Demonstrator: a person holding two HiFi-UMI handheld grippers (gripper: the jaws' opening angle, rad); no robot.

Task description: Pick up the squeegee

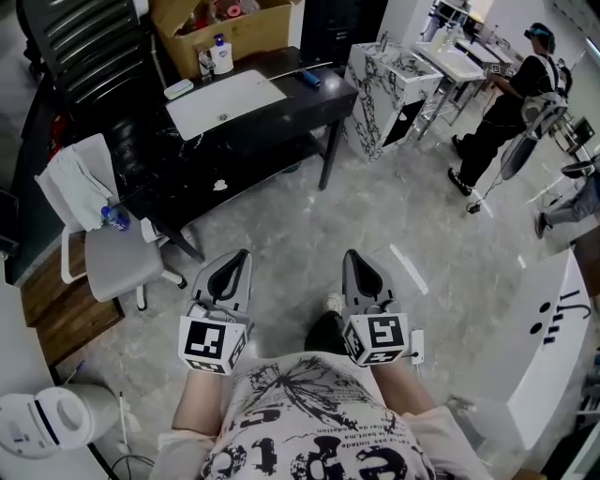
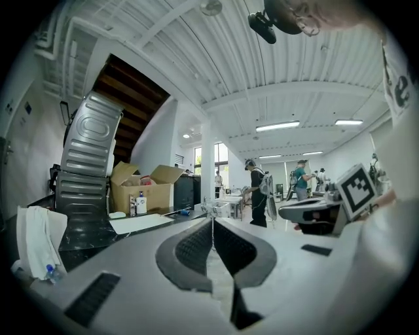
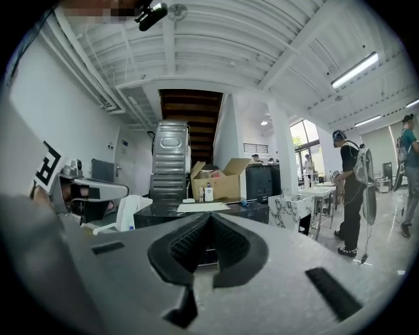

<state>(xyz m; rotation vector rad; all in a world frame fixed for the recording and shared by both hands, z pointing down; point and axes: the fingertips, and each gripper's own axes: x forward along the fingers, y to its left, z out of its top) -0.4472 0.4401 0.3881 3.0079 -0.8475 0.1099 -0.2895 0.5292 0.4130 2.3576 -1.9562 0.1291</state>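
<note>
The squeegee (image 1: 306, 75), a thin bar with a blue handle, lies at the far right end of the black table (image 1: 281, 117); the left gripper view shows the squeegee (image 2: 184, 211) small and far off. Both grippers are held side by side over the floor, well short of the table, pointing level toward it. My left gripper (image 1: 241, 255) is shut with nothing in it, its pads meeting at the tip (image 2: 212, 221). To its right, my right gripper (image 1: 350, 255) is also shut and empty (image 3: 208, 216).
A white sheet (image 1: 225, 101), a bottle (image 1: 221, 53) and a cardboard box (image 1: 225, 23) are on or behind the table. A grey chair with a white cloth (image 1: 108, 248) stands left. A marbled cabinet (image 1: 389, 84), a person (image 1: 511, 103) and a white counter (image 1: 553, 347) are right.
</note>
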